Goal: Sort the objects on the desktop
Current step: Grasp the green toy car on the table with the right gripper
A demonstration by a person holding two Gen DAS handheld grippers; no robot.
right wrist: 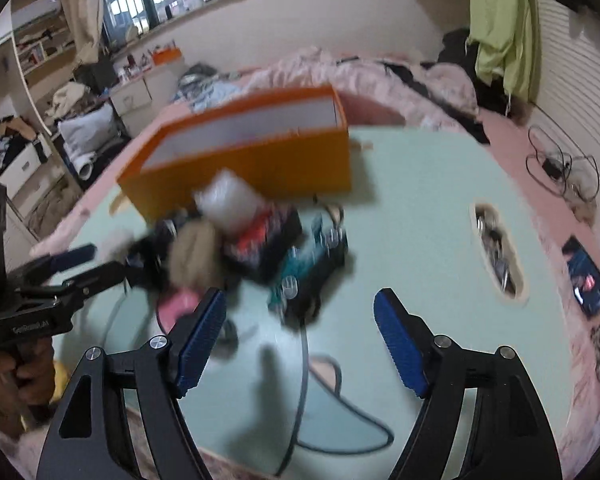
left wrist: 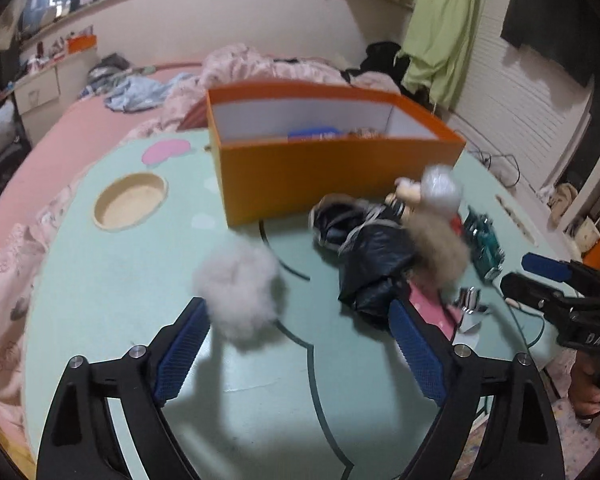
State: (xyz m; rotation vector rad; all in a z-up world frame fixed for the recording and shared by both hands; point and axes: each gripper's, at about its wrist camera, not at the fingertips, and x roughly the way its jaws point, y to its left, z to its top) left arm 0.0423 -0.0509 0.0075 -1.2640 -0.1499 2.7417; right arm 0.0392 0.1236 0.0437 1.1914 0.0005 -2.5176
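Before the orange box (left wrist: 332, 176) on the table (left wrist: 140, 280), a grey fluff ball (left wrist: 238, 294) lies (clutter right); left gripper (left wrist: 300, 350) and right gripper (right wrist: 300, 340) both gape wide.

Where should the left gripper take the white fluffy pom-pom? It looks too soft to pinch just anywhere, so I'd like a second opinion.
Probably across the middle of the white fluffy pom-pom, coming from the near side with the left gripper low over the green table. It lies loose, apart from the pile, roundish, and the open fingers already flank it.
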